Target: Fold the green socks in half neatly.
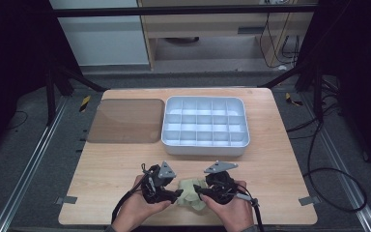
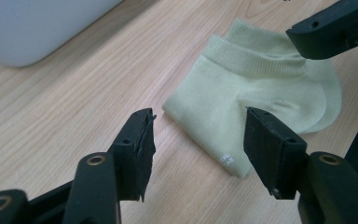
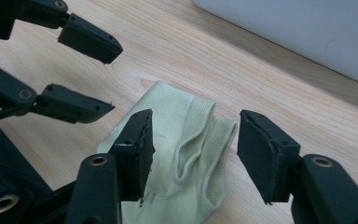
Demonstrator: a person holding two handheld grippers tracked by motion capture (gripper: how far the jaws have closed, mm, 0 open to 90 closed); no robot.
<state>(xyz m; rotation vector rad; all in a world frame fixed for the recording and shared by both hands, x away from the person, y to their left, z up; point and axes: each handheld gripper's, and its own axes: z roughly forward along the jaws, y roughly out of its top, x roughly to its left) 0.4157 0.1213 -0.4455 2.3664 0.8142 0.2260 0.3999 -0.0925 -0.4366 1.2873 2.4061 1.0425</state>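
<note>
A pale yellow-green sock [image 1: 191,192] lies folded on the wooden table [image 1: 275,169] near its front edge, between the two hand-held grippers. My left gripper [image 1: 176,195] is at the sock's left side, open, and its own view has the sock [image 2: 242,88] just beyond and partly between the jaws [image 2: 198,126], untouched by the pads. My right gripper [image 1: 198,190] is at the sock's right side, also open. In its view the ribbed cuff of the sock [image 3: 186,149] sits between the spread jaws [image 3: 193,123], with the left gripper [image 3: 112,79] facing it at upper left.
A white tray [image 1: 205,148] with several empty compartments stands behind the grippers, mid-table. A brown translucent sheet [image 1: 125,121] lies flat to its left. Bare wood spreads left and right of the hands. Dark frame legs and cables surround the table.
</note>
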